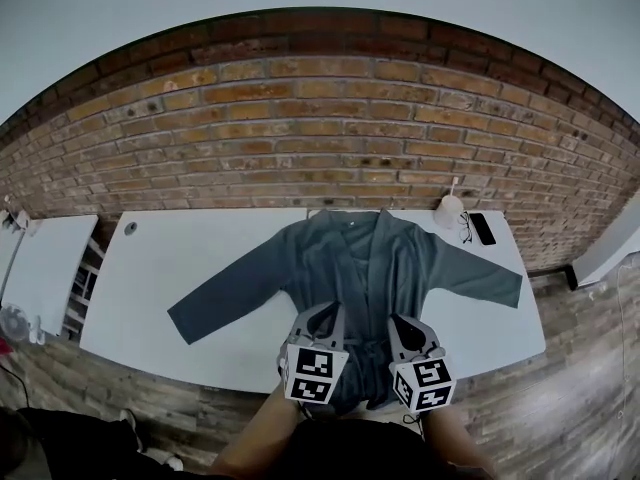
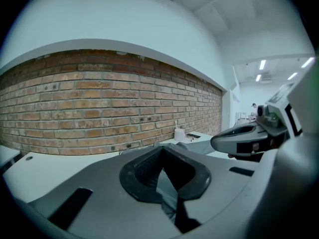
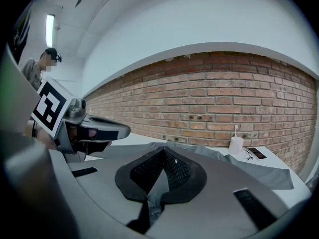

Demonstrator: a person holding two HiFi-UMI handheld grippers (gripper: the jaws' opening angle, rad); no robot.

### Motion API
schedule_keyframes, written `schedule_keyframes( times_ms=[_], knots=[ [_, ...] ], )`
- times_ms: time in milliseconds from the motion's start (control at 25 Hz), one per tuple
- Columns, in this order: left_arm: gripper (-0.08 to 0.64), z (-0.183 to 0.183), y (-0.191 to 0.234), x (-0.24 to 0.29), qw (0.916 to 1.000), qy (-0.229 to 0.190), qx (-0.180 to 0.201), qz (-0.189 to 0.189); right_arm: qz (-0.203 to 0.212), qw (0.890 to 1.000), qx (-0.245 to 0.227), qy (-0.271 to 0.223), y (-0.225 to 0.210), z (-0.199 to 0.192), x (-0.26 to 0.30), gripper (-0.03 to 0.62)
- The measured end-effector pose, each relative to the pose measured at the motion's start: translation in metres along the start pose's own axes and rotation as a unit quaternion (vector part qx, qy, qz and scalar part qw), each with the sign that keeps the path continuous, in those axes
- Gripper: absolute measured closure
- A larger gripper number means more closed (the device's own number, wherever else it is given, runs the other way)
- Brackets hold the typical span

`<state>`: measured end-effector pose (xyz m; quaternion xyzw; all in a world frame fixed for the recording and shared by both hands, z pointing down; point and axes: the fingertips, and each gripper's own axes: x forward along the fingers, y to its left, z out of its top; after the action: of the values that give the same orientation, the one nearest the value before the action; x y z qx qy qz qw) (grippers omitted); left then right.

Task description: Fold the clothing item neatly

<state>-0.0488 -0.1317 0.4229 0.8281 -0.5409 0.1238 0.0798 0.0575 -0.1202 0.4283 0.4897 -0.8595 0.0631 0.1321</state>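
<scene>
Two clamped on robe [image 1: 350, 258] hem: left hand-held gripper [image 1: 322, 315], right hand-held gripper [image 1: 401, 323] | hem overhangs near table [image 1: 200, 258] edge

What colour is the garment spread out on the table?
The garment is plain dark slate grey; the head view shows it best.
</scene>
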Motion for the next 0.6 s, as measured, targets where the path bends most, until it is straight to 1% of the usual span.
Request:
schedule_keyframes(
  times_ms=[80,160,280,400,480,600],
  knots=[
    [0.561,-0.006,0.012,0.004,0.9999,0.006,-0.003,-0.012,-0.011,1.000,-0.002,0.007,0.007,-0.002,0.008,0.595],
    [0.561,-0.011,0.022,0.007,0.9997,0.010,-0.007,-0.022,-0.022,1.000,0.008,0.012,0.011,-0.005,0.014,0.595],
    [0.561,-0.019,0.031,0.016,0.9991,0.018,-0.017,-0.033,-0.046,0.999,0.011,0.021,0.005,-0.011,0.017,0.595],
    [0.561,-0.025,0.032,0.030,0.9984,0.030,-0.032,-0.037,-0.099,0.995,-0.002,0.029,-0.031,-0.017,0.011,0.595],
    [0.561,-0.027,0.030,0.041,0.9981,0.038,-0.035,-0.032,-0.133,0.991,0.008,0.030,-0.067,-0.020,0.005,0.595],
    [0.561,-0.026,0.022,0.061,0.9977,0.054,-0.035,-0.020,-0.169,0.985,0.017,0.031,-0.120,-0.020,-0.010,0.595]
  ],
)
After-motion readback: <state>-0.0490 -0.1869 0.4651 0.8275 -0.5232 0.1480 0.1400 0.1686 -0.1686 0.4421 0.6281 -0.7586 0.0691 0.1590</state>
